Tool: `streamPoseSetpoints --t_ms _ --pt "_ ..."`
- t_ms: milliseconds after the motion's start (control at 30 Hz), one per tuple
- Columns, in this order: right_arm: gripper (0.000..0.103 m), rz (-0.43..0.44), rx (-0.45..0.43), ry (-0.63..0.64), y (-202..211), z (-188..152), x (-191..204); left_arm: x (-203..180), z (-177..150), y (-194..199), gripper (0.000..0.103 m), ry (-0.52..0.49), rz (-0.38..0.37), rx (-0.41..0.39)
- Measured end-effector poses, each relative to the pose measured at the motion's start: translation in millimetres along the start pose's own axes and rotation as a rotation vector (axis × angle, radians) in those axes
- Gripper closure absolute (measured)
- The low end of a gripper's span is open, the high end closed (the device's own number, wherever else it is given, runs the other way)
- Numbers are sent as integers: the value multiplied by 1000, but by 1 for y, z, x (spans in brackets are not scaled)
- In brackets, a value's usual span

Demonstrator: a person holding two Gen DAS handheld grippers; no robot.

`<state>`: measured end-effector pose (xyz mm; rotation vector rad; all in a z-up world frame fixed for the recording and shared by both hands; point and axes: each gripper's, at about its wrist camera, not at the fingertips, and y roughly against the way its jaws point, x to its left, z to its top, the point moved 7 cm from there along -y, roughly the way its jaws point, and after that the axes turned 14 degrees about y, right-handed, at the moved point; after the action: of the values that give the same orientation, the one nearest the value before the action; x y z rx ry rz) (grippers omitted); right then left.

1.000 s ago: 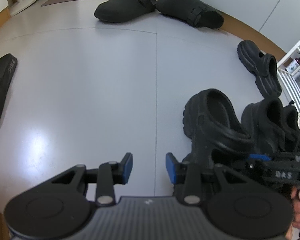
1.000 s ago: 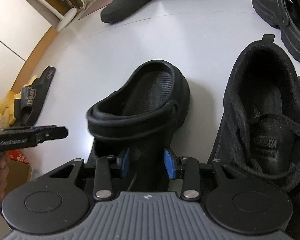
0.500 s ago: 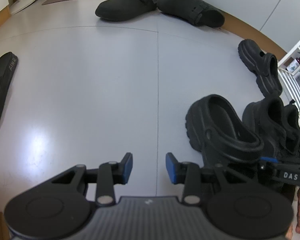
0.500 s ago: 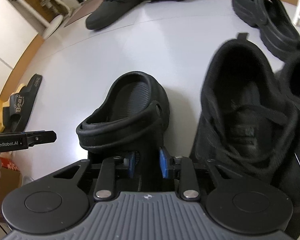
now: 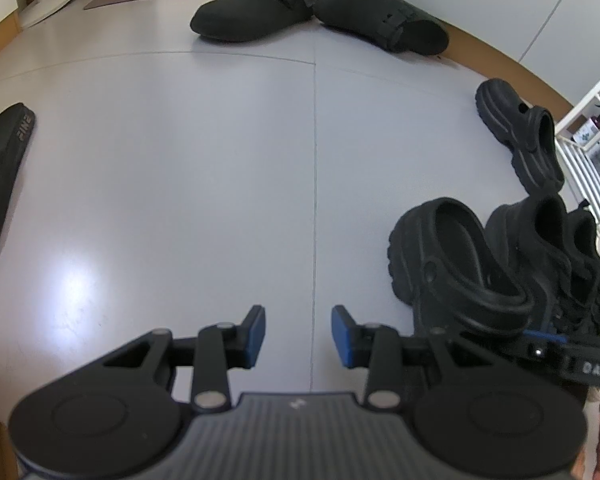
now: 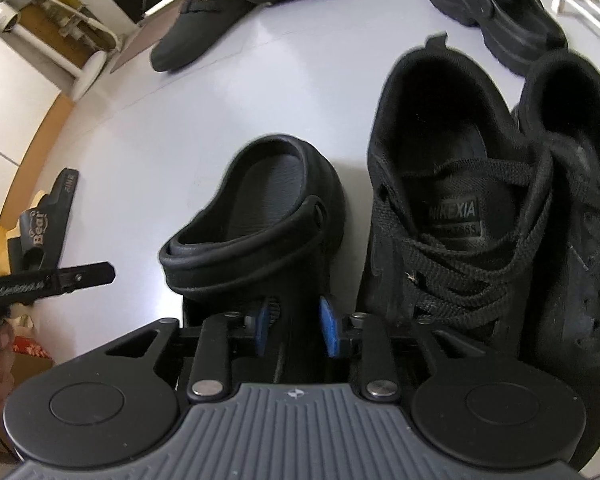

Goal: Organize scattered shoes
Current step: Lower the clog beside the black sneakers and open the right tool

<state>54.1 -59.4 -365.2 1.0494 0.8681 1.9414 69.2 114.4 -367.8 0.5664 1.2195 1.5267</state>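
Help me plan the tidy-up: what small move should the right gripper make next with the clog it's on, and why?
Probably open and back off. The right gripper has its blue pads at the toe of the black clog, which already sits on the floor beside the laced sneaker, heel the same way. Its mate lies further off, and the left gripper is open and empty.

Foreground: the right gripper straddles the front of a rubber clog on the floor.
Right of it: a laced sneaker sits just beside the clog, its twin sneaker touching on the far side.
Behind the sneakers: a second clog, near a white rack.
Far end: two buckled mules meet toe to toe.
Far left: a slide sandal, well apart.
Left gripper: over bare floor, left of the clog.
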Motion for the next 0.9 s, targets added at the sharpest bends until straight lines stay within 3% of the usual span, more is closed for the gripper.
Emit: streamPoseSetpoints --t_ms 33,100,200,267,533,900 --pt "58 7 -5 8 2 0 2 1 0 0 64 1 0 1" --pt "40 14 -27 26 7 1 6 0 -1 -1 64 1 1 2" --pt "22 20 -55 81 13 6 16 -2 0 -2 64 -1 1 2" --pt "17 29 -60 125 12 8 25 -1 1 -2 64 -1 1 1" --pt "12 1 31 230 -14 -2 35 1 3 -4 64 -1 6 0" --pt "0 -4 35 218 -28 -4 43 5 4 -4 64 0 7 5"
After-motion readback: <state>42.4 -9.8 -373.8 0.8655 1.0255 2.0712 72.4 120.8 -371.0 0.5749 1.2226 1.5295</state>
